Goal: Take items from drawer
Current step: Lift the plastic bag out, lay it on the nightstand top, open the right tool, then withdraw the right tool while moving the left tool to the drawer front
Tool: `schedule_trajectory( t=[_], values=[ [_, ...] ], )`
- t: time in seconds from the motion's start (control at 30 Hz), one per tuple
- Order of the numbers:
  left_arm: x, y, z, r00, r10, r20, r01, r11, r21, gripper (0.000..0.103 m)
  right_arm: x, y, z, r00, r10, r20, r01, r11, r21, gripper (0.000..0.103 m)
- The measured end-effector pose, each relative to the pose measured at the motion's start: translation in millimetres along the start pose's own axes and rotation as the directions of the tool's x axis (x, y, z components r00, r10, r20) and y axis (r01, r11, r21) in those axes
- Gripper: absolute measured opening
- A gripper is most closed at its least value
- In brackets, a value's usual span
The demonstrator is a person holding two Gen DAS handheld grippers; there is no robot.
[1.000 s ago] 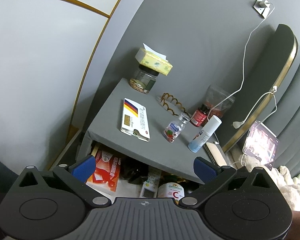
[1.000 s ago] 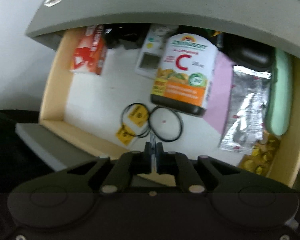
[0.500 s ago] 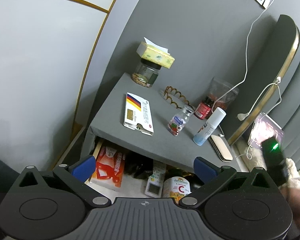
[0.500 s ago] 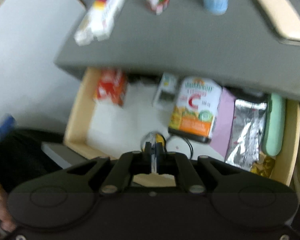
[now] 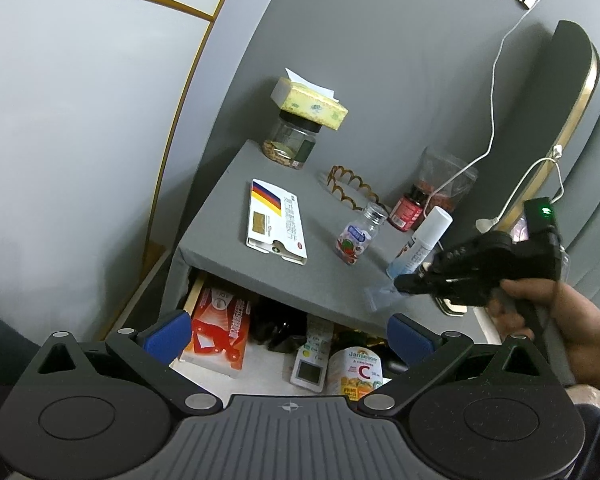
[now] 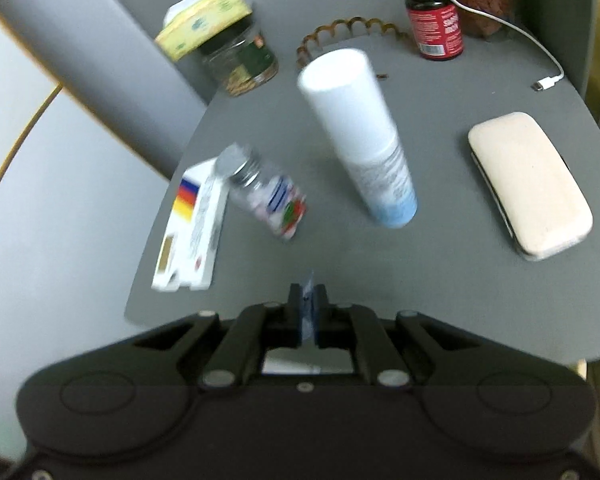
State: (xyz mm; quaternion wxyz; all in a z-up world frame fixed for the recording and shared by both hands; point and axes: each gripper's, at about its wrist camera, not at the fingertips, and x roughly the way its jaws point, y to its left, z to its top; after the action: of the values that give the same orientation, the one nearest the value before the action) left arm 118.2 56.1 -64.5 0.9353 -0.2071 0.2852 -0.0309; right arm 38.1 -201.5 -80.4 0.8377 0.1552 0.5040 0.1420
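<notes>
Holding entry, right-hand item: small clear packet (image 6: 308,300), pinched edge-on between the pads of my right gripper (image 6: 309,292). The jaws are just starting to open, with the packet still between them.

Change from a second ago: then this gripper hung over the open drawer, beside two black rings on its white floor. Now it is above the grey nightstand top (image 6: 420,280), and the drawer has left its view. It has also come into the left wrist view at 3 o'clock, carried by my hand (image 5: 560,320).

Axis: in the right wrist view the packet's long axis runs 6 to 12 o'clock, its free end pointing to 12 past the fingertips. In the left wrist view it shows as a blurred clear flap sticking out toward 9 o'clock.

Ahead on the top:
- white spray can (image 6: 360,136), 12 o'clock
- small clear bottle (image 6: 264,196), 11 o'clock
- white box (image 6: 192,232), 10 o'clock
- beige case (image 6: 528,184), 2 o'clock

Left gripper (image 5: 288,332): spread wide, nothing between its fingers, unmoved above the drawer (image 5: 196,292), where the vitamin C bottle (image 5: 356,372) and orange box (image 5: 220,332) lie.
</notes>
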Motion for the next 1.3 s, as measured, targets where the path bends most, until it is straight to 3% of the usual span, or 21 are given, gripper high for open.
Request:
schedule_trajectory(
  t=[0.2,0.3,0.4,0.53,0.8,0.87,0.93,1.0,1.13,1.3],
  values=[
    [0,1,0,1.0,0.004,-0.001,-0.004,1.0,-0.002,0.103,0,-7,-4,0.99,-0.124,0.065,0.128,0.99,-0.064,0.033],
    [2,-1,-1,1.0,0.005,-0.006,-0.005,1.0,0.003,0.103,-11,-5,-14,0.987,-0.127,0.103,0.137,0.987,-0.089,0.035],
    [4,-4,-1,1.0,0.005,-0.01,-0.004,1.0,0.017,0.103,-13,18,-33,0.99,-0.105,0.093,0.124,0.964,-0.236,0.036],
    [5,-6,-3,1.0,0.01,-0.014,-0.01,0.999,0.037,0.103,7,36,-46,0.98,-0.193,0.045,0.196,0.91,-0.366,0.037],
    [8,-11,-5,0.999,0.041,-0.029,-0.038,0.996,0.086,0.103,14,35,-35,0.959,-0.277,0.059,0.281,0.904,-0.321,0.043],
    [11,-14,-7,0.997,0.056,-0.051,-0.05,0.992,0.112,0.103,-2,33,-35,0.964,-0.257,0.062,0.264,0.912,-0.313,0.046],
    [15,-15,-9,0.994,0.079,-0.075,-0.069,0.989,0.132,0.103,-20,30,-37,0.968,-0.237,0.083,0.251,0.917,-0.311,0.062],
    [20,-16,-11,0.991,0.09,-0.1,-0.076,0.988,0.137,0.103,-42,24,-40,0.971,-0.22,0.093,0.238,0.919,-0.314,0.071],
    [28,-18,-16,0.984,0.103,-0.144,-0.081,0.986,0.149,0.103,-89,7,-52,0.975,-0.2,0.099,0.221,0.926,-0.306,0.08],
    [34,-40,-25,0.973,0.114,-0.202,-0.069,0.973,0.221,0.103,-151,-34,-75,0.965,-0.208,0.16,0.244,0.934,-0.261,0.082]
  ],
)
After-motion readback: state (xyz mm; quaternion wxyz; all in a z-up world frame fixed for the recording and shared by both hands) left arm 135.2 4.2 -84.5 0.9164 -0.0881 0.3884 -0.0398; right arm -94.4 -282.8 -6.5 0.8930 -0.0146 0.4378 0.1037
